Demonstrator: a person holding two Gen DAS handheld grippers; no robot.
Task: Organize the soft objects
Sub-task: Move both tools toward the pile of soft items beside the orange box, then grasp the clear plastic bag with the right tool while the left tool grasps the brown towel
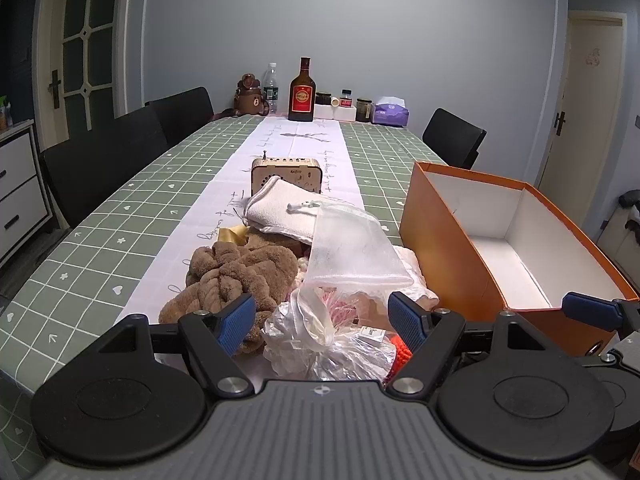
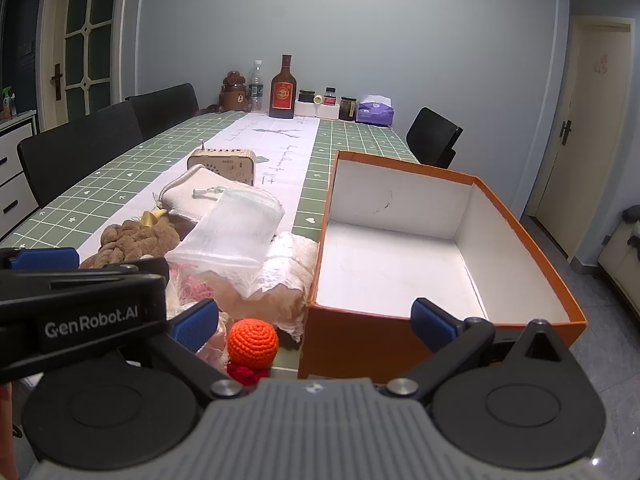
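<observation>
A pile of soft things lies on the table near me: a brown plush scrunchie [image 1: 236,276] [image 2: 132,242], a white towel [image 1: 280,210] [image 2: 192,196], a sheer mesh pouch [image 1: 348,248] [image 2: 236,228], a crinkled plastic bag [image 1: 320,340], lace fabric [image 2: 288,276] and an orange crochet ball [image 2: 253,343]. An empty orange box [image 1: 444,240] [image 2: 400,344] stands to the right. My left gripper [image 1: 322,322] is open just in front of the plastic bag. My right gripper [image 2: 316,324] is open, low before the box's near wall and the ball.
A wooden radio [image 1: 286,174] [image 2: 222,164] stands behind the pile. Bottles, jars, a bear figure [image 1: 250,96] and a purple tissue pack [image 1: 390,114] line the far table end. Black chairs stand on the left [image 1: 108,160] and far right [image 1: 454,136].
</observation>
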